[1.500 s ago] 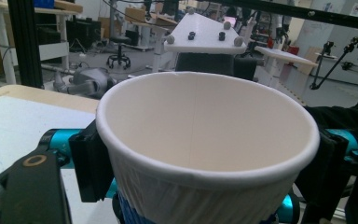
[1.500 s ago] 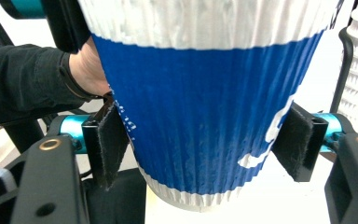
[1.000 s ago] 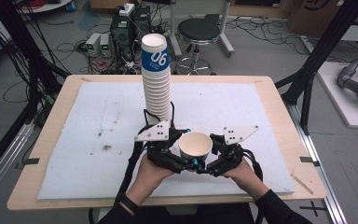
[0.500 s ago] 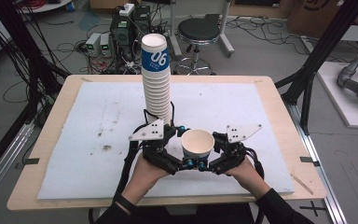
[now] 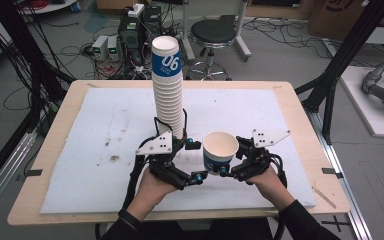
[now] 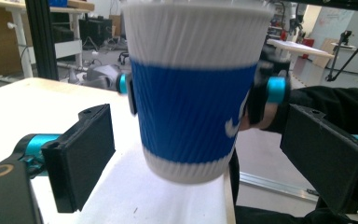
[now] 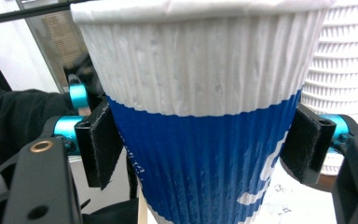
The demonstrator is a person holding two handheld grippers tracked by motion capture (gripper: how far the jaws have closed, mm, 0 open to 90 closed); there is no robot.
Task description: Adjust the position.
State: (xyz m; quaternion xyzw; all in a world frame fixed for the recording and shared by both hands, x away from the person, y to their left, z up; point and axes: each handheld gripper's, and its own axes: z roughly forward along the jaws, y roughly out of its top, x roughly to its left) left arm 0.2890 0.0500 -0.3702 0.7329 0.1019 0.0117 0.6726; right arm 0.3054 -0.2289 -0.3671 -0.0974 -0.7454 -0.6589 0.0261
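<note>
Since the earlier frame my left gripper (image 5: pixel 196 161) has just been opening: its jaws now stand apart on either side of the cup (image 5: pixel 220 151), with a clear gap between each pad and the ribbed wall in the left gripper view, so it no longer grips. My right gripper (image 5: pixel 223 162) is clamped on the cup (image 7: pixel 205 116), both pads pressed against the blue band from opposite sides, and it carries the cup upright and, as the left gripper view suggests, just off the bench (image 5: pixel 280 105).

Outward from there, the stack (image 5: pixel 168 90) of nested cups stands just beyond the left gripper, close to the held cup but apart from it; from the right gripper it shows right behind the cup at its far side.

I judge the step in hand to be the handover, with one cup pulled free of the stack and passed to my right. Next I need to draw the left gripper back clear of the cup without brushing it, keep the right grip light enough not to crush the paper wall, then set the cup down on open bench away from the stack.
</note>
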